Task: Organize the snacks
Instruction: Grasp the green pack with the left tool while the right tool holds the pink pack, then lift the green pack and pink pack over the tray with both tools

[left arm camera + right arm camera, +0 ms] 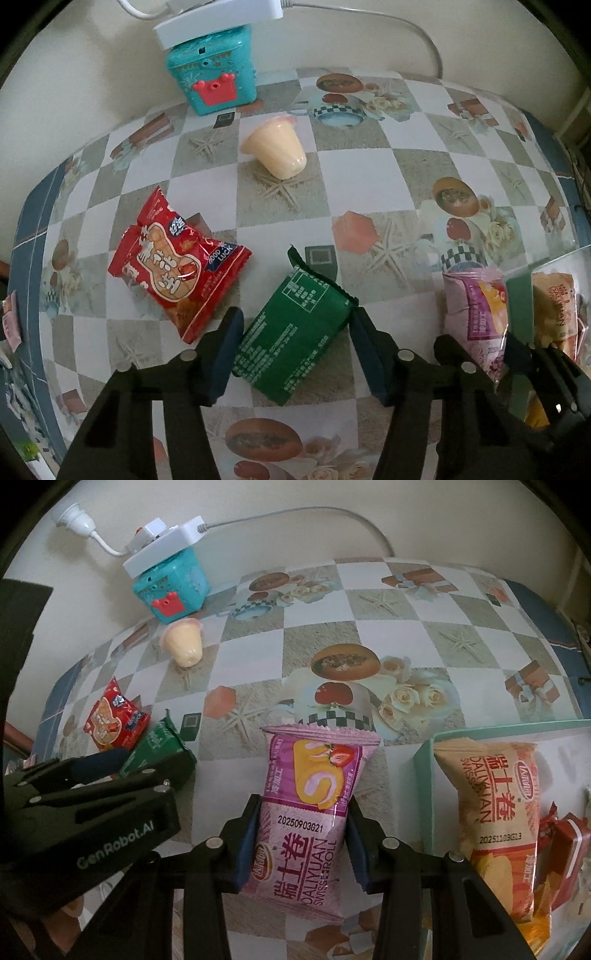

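My left gripper (295, 343) straddles a green snack pack (295, 336) lying on the table, its pads at the pack's two sides; it looks open around it. A red snack bag (177, 269) lies to its left and a yellow pudding cup (275, 149) lies tipped further back. My right gripper (301, 834) is shut on a pink Swiss roll pack (308, 812), just left of a clear bin with a teal rim (424, 775) that holds an orange Swiss roll pack (495, 819) and a red pack (565, 849).
A teal toy box (212, 75) with a white power strip (218, 22) on top stands at the back by the wall. The left gripper's body (92, 812) shows at the left of the right wrist view. The patterned tablecloth (369, 177) covers the table.
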Demonstrator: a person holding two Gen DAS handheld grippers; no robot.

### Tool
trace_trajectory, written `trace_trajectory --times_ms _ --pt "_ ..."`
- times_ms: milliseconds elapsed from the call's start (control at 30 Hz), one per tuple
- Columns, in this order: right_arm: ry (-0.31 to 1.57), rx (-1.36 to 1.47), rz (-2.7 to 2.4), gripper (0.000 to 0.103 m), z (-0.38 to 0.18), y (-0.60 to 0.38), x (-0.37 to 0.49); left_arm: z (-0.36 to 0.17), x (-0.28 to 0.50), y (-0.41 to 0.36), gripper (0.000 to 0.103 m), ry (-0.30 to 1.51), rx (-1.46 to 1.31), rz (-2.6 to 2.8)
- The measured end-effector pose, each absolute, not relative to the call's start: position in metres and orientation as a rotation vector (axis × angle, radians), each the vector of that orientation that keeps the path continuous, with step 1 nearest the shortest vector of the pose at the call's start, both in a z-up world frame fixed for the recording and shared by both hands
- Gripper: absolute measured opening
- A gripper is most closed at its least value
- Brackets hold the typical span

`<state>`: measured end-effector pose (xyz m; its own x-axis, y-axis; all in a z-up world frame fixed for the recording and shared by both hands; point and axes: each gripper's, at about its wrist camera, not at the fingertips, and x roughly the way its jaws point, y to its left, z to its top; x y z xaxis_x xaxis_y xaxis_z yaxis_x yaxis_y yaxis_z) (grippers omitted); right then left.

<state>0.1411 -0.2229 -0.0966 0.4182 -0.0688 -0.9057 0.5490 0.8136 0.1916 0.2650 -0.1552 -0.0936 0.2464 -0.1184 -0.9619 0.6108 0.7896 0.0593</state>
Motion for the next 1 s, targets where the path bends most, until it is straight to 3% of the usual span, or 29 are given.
trace_trajectory --times_ms 67,167,267,1000 --pt "1.082 0.509 -0.407 0.045 -0.097 -0.223 0.141 -0.096 0.264 -0.155 0.061 1.241 0.466 -0.52" --pt "1.089 0.509 -0.402 0.045 -0.097 -0.222 0.142 -0.106 0.266 -0.152 0.051 1.298 0.422 -0.495" --pt "1.091 0.506 -0.392 0.045 -0.097 -0.221 0.142 -0.105 0.266 -0.149 0.048 1.302 0.389 -0.477" --pt "1.069 0.489 -0.334 0.044 -0.072 -0.205 0.119 -0.108 0.228 -0.065 0.042 1.382 0.025 -0.099"
